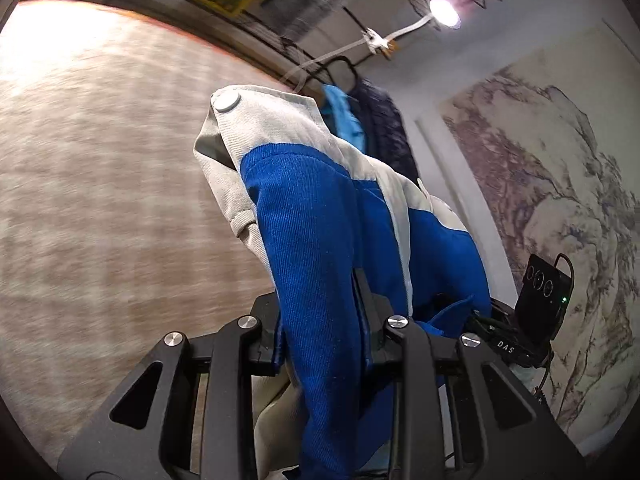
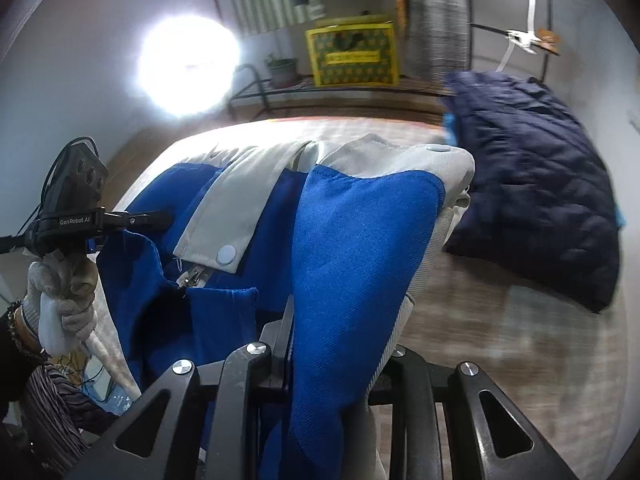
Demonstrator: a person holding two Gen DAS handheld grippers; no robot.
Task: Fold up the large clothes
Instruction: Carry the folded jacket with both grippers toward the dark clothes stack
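Note:
A blue and light-grey jacket (image 1: 304,208) with white snap buttons hangs lifted above the table between both grippers. My left gripper (image 1: 320,292) is shut on a fold of its blue cloth, which drapes over and hides the fingertips. In the right wrist view my right gripper (image 2: 332,332) is shut on another blue part of the jacket (image 2: 360,240), with one dark finger (image 2: 286,320) showing beside the cloth. At the far left of that view a gloved hand (image 2: 60,304) holds the left gripper (image 2: 158,218), pinching the jacket's edge. The open zipper (image 2: 192,276) hangs between the two grips.
A navy quilted jacket (image 2: 532,200) lies on the beige table (image 2: 480,340) to the right, over a light-blue garment (image 1: 344,116). Behind stand a metal rack with a yellow box (image 2: 352,52) and a plant pot (image 2: 284,70). Bright lamps (image 1: 444,12) glare.

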